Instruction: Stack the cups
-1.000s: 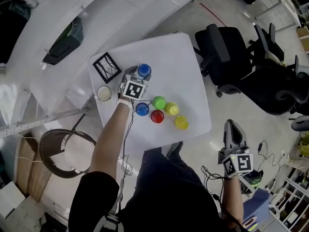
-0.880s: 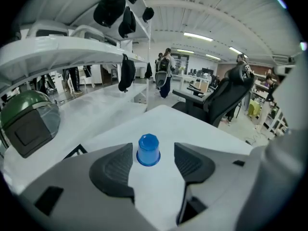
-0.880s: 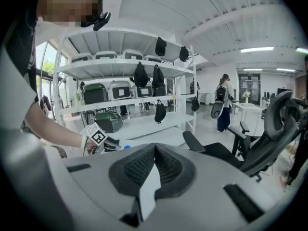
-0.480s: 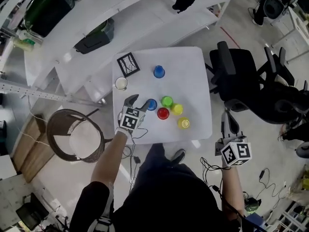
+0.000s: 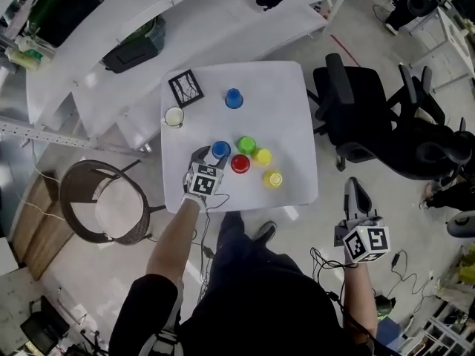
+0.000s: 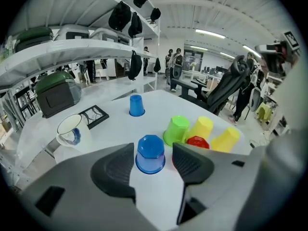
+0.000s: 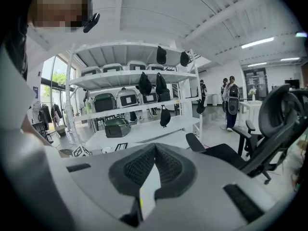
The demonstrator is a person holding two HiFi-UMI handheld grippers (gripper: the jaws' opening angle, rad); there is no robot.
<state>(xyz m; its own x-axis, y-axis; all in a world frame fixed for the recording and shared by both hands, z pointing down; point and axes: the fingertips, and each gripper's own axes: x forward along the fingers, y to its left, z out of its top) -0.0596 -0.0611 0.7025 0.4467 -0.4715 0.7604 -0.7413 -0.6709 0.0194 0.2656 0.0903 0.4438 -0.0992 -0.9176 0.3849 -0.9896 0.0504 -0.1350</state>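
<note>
Several upturned plastic cups stand on the white table (image 5: pixel 289 87). A lone blue cup (image 5: pixel 234 99) (image 6: pixel 136 105) stands far back. Nearer is a cluster: a blue cup (image 5: pixel 220 149) (image 6: pixel 150 154), a green cup (image 5: pixel 246 145) (image 6: pixel 177 130), a red cup (image 5: pixel 240 163) (image 6: pixel 198 142) and two yellow cups (image 5: pixel 262 156) (image 5: pixel 273 179). My left gripper (image 5: pixel 210 155) (image 6: pixel 153 160) is open, its jaws either side of the near blue cup with a small gap on each side. My right gripper (image 5: pixel 355 191) (image 7: pixel 154 162) hangs off the table to the right, shut and empty.
A white mug (image 5: pixel 174 116) (image 6: pixel 71 130) and a black patterned card (image 5: pixel 186 88) (image 6: pixel 94 115) sit at the table's back left. Black office chairs (image 5: pixel 364 117) stand right of the table, a round wicker stool (image 5: pixel 104 202) to its left, and white shelving (image 5: pixel 148 28) behind.
My left gripper has drawn back from the far blue cup, which stays on the table, and now straddles the near blue cup. The right gripper stays low at the right.
</note>
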